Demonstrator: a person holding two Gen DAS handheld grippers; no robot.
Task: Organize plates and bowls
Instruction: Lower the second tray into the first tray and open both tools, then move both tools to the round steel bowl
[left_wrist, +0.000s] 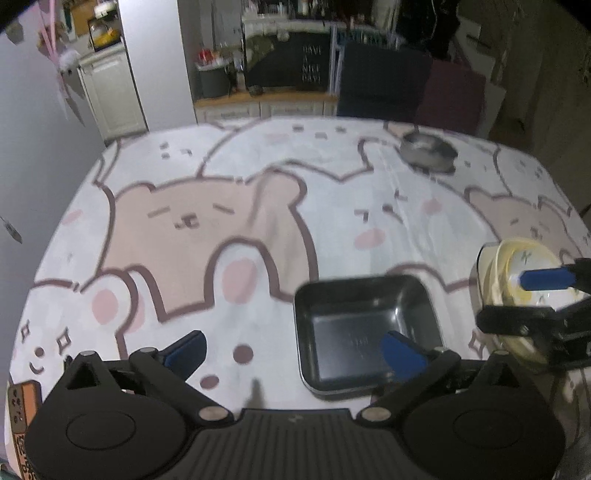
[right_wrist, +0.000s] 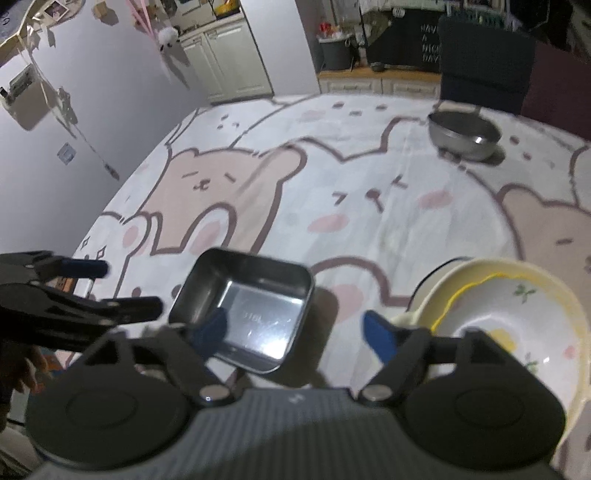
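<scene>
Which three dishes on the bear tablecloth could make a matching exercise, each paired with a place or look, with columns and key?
Column one:
1. rectangular metal tray
2. round steel bowl
3. cream floral bowl

Column two:
A. far side of the table, alone
B. near edge, painted with yellow trim and small flowers
C. near edge, shiny flat bottom, between the two claws

Pairs: 1-C, 2-A, 3-B

Both the left claw and the right claw stand open, holding nothing.

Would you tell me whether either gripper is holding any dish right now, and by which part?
Nothing is held: the left gripper and right gripper are both open above the tablecloth.
</scene>
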